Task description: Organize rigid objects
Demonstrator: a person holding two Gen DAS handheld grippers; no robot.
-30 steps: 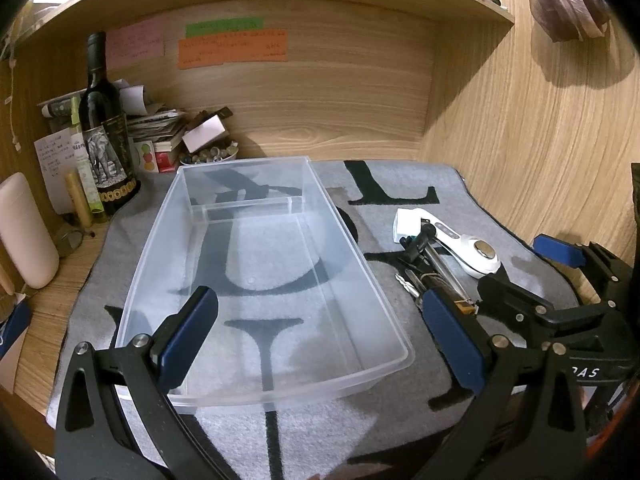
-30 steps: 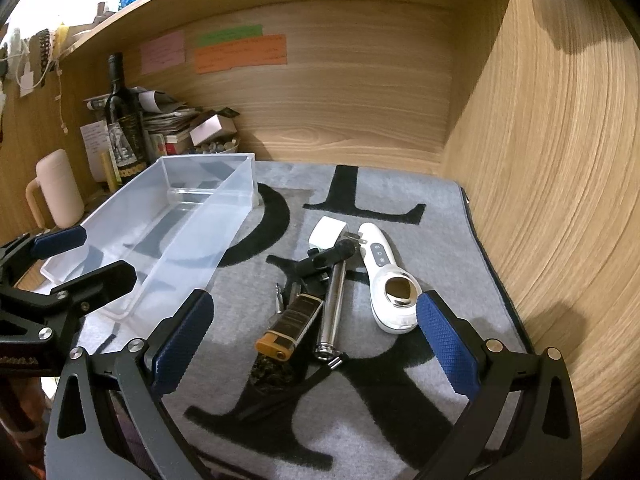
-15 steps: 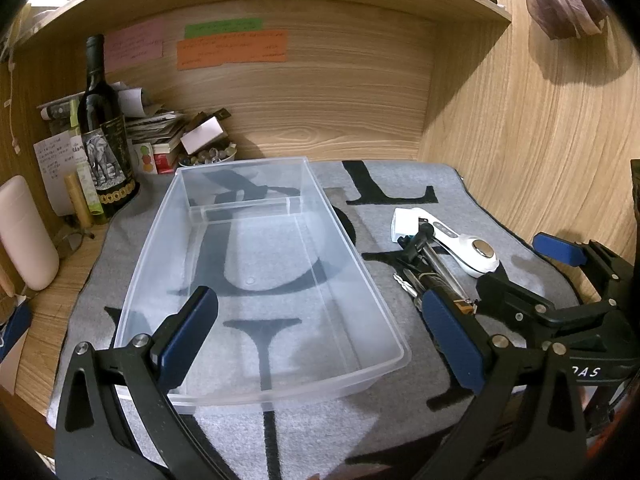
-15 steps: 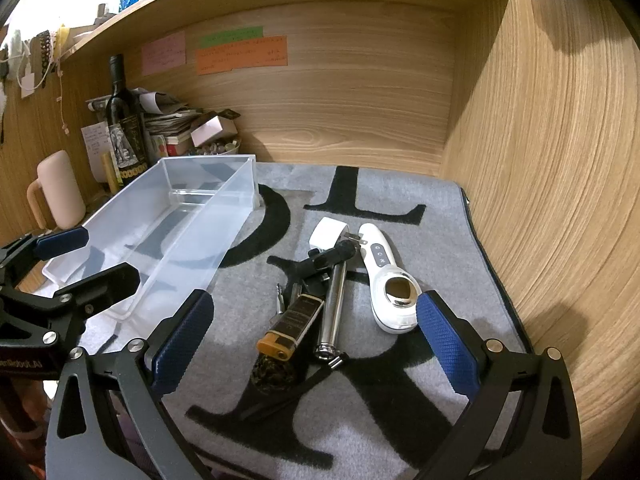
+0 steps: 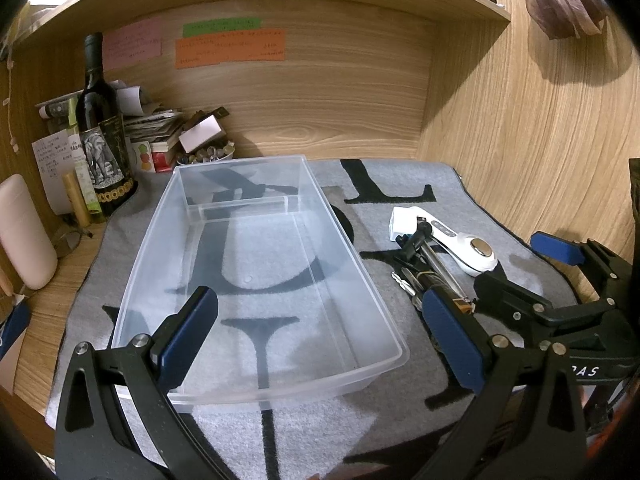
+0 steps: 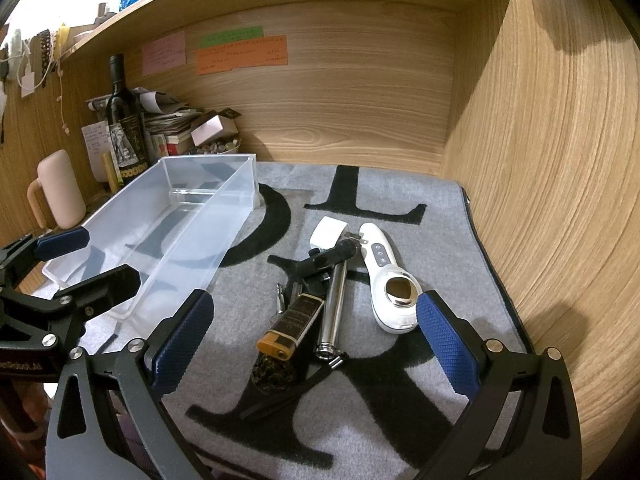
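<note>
A clear plastic bin (image 5: pixel 256 280) sits empty on a grey lettered mat (image 6: pixel 400 400) covering the wooden surface. Just right of the bin lies a cluster: a white handheld device (image 6: pixel 386 276), a steel cylinder (image 6: pixel 334 308), a black-and-amber lighter (image 6: pixel 292 326) and a white adapter (image 6: pixel 329 232). The left tongs (image 5: pixel 316 336) hang over the bin, spread wide, holding nothing. The right tongs (image 6: pixel 312 336) gape wide above the cluster, gripping nothing.
</note>
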